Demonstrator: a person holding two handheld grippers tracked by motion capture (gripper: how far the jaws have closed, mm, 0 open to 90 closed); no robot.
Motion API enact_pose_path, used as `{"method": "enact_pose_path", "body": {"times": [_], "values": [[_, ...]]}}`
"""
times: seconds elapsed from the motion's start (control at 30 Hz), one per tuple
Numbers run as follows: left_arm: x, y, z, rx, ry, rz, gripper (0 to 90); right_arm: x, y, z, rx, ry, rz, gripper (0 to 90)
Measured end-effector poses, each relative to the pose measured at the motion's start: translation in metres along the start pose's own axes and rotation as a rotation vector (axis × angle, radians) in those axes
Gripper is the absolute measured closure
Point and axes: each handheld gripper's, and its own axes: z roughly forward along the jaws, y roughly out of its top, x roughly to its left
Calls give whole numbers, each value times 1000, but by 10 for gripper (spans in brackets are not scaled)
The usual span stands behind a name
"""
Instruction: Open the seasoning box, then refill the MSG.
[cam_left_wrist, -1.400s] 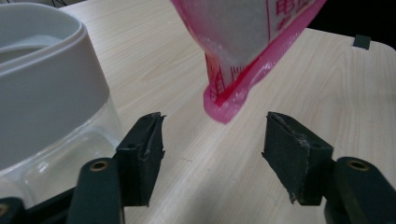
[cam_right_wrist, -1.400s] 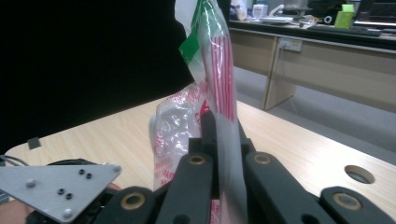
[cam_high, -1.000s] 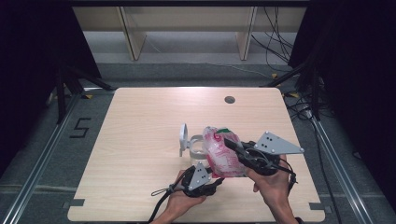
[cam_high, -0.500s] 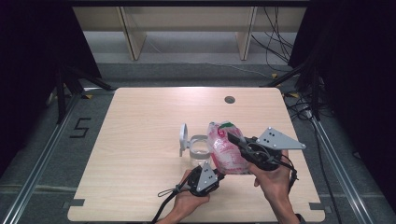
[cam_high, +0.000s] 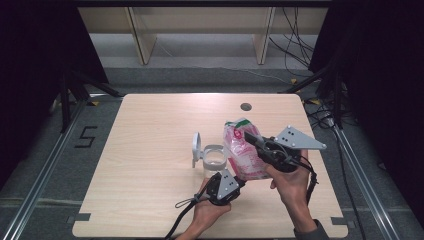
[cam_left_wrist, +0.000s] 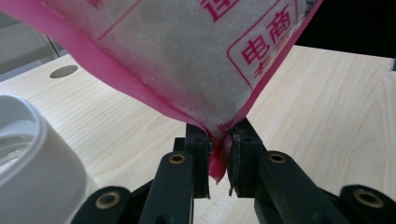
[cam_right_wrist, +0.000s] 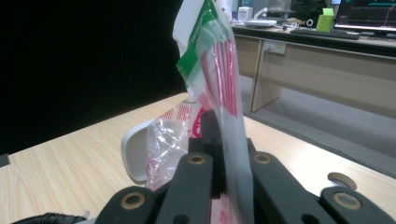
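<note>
A: The bag (cam_high: 243, 150) of white grains was held up over the table (cam_high: 150, 150), just beside the open jar (cam_high: 216, 159), between the two tools. Where was the danger, in your opinion?

B: Mostly in the bag itself, because it was heavy and soft. The right gripper (cam_high: 252, 139) had its jaws pressed together on the thin plastic near the top, and this film could slide out or stretch.

A: And the left gripper (cam_left_wrist: 218, 156)?

B: It was pinching only the pink bottom corner (cam_left_wrist: 217, 161) of the bag. I judged this hold as small; if the corner slipped, the bag would swing and hit the jar.

A: So the jar could fall?

B: Yes, it looked light, and its lid (cam_high: 196, 148) stood open at the side. Also the grains could miss the mouth and spill on the wood if the bag tilted too quickly.
</note>
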Motion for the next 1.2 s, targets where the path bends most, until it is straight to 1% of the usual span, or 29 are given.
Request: {"method": "enact_pose_path", "body": {"times": [0.03,0.07,0.1,0.17,0.2,0.23,0.3,0.33,0.37,0.4,0.43,0.53,0.6,0.63,0.67,0.7,0.73,0.77,0.87,0.9,0.93,0.97,1.0,1.03,1.07,1.1,1.13,1.17,1.2], "values": [[0,0,0,0,0,0,797,-1,0,0,2,4,-2,900],[-3,-1,3,-9,10,-17,797,-1,-1,0,11,-5,13,900],[-5,-1,5,-12,6,-10,797,-2,-1,1,7,-1,7,900],[-7,0,9,-15,2,-35,798,-4,-1,2,7,-14,-12,900],[-8,1,9,-8,3,-30,798,-5,-1,3,7,-19,-26,900],[-8,1,9,-8,3,-30,797,-5,-1,3,7,-19,-26,900],[-12,2,9,-10,11,-28,797,-6,-2,4,11,-30,-2,900],[-14,1,10,-17,10,-35,796,-7,-2,3,22,-19,9,900],[-14,1,11,-20,7,-43,796,-10,-1,4,0,-33,-31,900],[-14,1,11,-20,7,-43,796,-10,-1,4,0,-33,-31,900],[-16,2,12,-30,8,-44,796,-9,-2,3,0,-38,-13,900],[-15,2,13,-39,4,-60,796,-9,-1,3,7,-28,0,900],[-16,3,13,-40,9,-59,796,-9,0,4,-4,-19,-9,900],[-17,3,13,-41,10,-60,796,-10,0,4,3,-32,-30,900],[-17,2,13,-41,14,-58,796,-9,0,4,5,-27,-6,900],[-16,2,14,-44,13,-60,796,-9,0,5,5,-27,-11,900],[-16,2,14,-45,10,-65,796,-10,0,6,0,-34,-30,900],[-16,1,15,-45,12,-80,796,-9,0,7,9,-33,-26,900],[-16,0,15,-49,1,-91,796,-7,0,10,18,-37,-9,900],[-16,-1,16,-52,6,-90,796,-7,0,10,16,-43,-12,900],[-16,-2,17,-67,-4,-99,796,-7,0,12,17,-33,-18,900],[-17,-2,17,-60,3,-102,796,-7,1,12,25,-31,-30,900],[-17,-2,17,-60,4,-104,796,-7,1,13,25,-42,-39,900],[-17,-2,17,-64,4,-108,796,-5,1,14,36,-32,-23,900],[-17,-2,17,-69,3,-112,796,-4,1,15,24,-45,-20,900],[-17,-3,17,-71,1,-116,796,-4,1,16,32,-34,-20,900],[-17,-3,17,-72,4,-118,795,-4,2,16,35,-47,-30,900],[-17,-3,17,-72,0,-121,795,-3,1,18,31,-50,-27,900],[-17,-3,18,-77,-4,-126,795,-3,1,18,41,-41,-13,900]]}}
